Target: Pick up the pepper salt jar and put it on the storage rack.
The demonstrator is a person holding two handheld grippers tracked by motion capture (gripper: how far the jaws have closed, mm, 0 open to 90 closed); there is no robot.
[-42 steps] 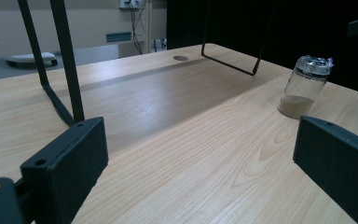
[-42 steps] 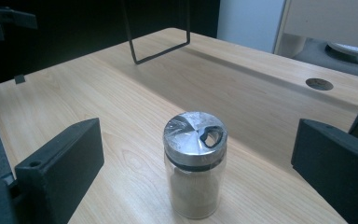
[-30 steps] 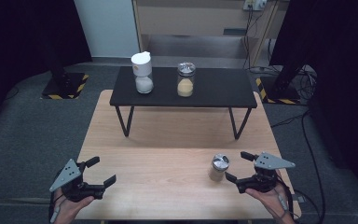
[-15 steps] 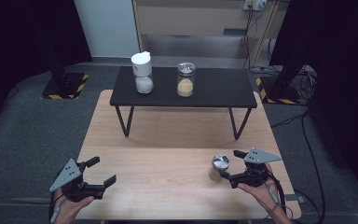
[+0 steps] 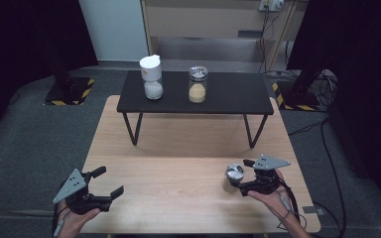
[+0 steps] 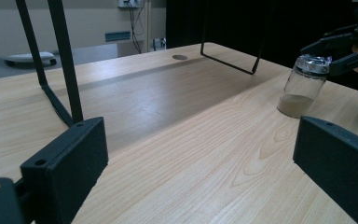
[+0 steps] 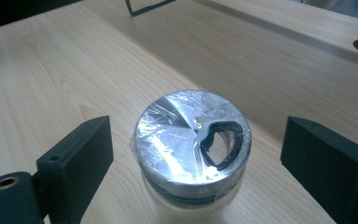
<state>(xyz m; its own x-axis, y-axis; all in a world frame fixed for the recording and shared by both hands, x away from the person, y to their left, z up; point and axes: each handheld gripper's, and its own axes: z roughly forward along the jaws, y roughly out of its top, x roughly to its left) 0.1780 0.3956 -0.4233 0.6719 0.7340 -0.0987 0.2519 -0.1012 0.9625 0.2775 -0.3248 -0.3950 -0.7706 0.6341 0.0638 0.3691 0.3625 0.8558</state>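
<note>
I see my right gripper (image 5: 241,176) at the near right of the pale wooden table (image 5: 178,148), its jaws either side of a small clear glass jar with a silver lid (image 7: 193,140). They have just been closing, yet both pads stand clear of the jar. The jar stands upright on the tabletop. My left gripper (image 5: 106,182) hovers at the near left, jaws spread, holding nothing.

A staged recording lab rather than a home: black curtains (image 5: 25,34) enclose a grey carpeted floor (image 5: 25,134), yellow-and-black hazard tape marks stand bases (image 5: 69,91), and loose cables (image 5: 327,84) trail beside a plain wooden table (image 5: 178,144).
</note>
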